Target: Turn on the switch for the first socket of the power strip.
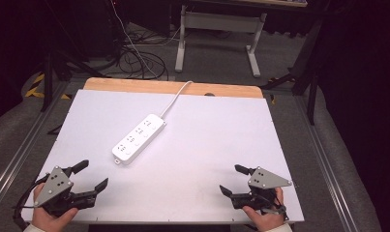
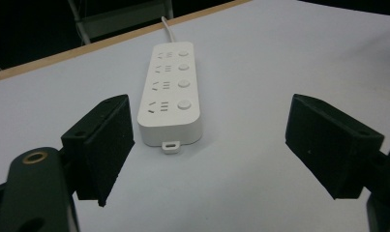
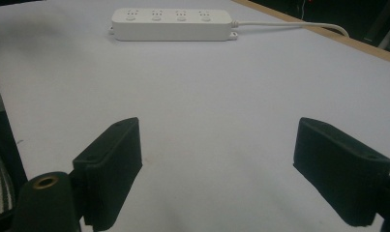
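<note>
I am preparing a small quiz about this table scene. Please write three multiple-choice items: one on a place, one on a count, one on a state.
1. Where does the power strip lie?
A. between the grippers and the table's far edge
B. on the floor
C. in the right hand-held gripper

2. How many round buttons are on the strip?
A. two
B. four
C. six

3. How do the jaws of the left hand-held gripper stand?
A. shut on the cable
B. shut empty
C. open, empty

Answers: 1 A, it rests mid-table; 2 B, four in a row in the left gripper view; 3 C, pads wide apart.
</note>
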